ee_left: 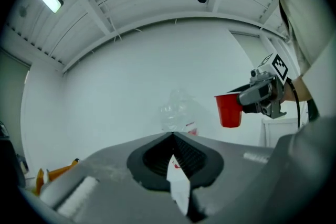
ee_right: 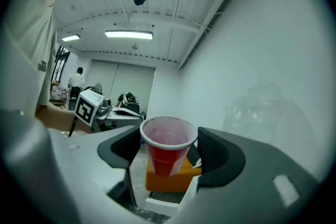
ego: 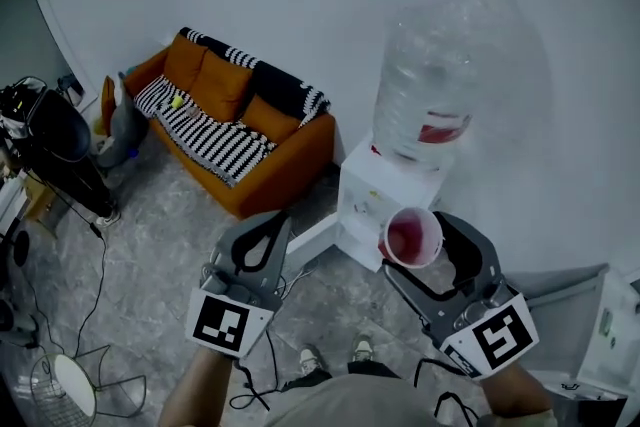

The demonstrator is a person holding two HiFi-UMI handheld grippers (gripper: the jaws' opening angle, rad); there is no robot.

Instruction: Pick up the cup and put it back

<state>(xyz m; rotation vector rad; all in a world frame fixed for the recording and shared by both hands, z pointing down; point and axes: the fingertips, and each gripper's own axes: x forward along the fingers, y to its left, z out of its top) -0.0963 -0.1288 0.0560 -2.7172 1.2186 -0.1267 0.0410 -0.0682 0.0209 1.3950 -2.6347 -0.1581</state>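
- Cup: red disposable party cup with a white rolled rim, tapering to a narrower base. The inside is paler and pinkish, and I see no liquid in it.
- Handling, my guess: very light, thin-walled and springy. A hard squeeze would buckle it oval, and a slack one would let the smooth taper slide down through the jaws. The best hold is high on the wall just under the rim, where the roll stiffens it.
- Where it is: in the air, upright with its mouth up, resting on nothing. From the head view it hangs in front of the white water dispenser, below the big clear bottle that sits on top.
- Right gripper: closed on the cup, one dark ribbed pad on each side of the upper wall. The rim looks round, not crushed.
- Left gripper: jaws drawn together with only a sliver of a gap and nothing between them. It is held off to the side, well apart from the cup.
- Beyond: an orange sofa with a black-and-white striped throw stands against the wall. The floor is grey and cables trail across it.
- Stage, as I judge it: the pick-up is done and the put-back is not. Setting it down calls for a level base and a gentle release.
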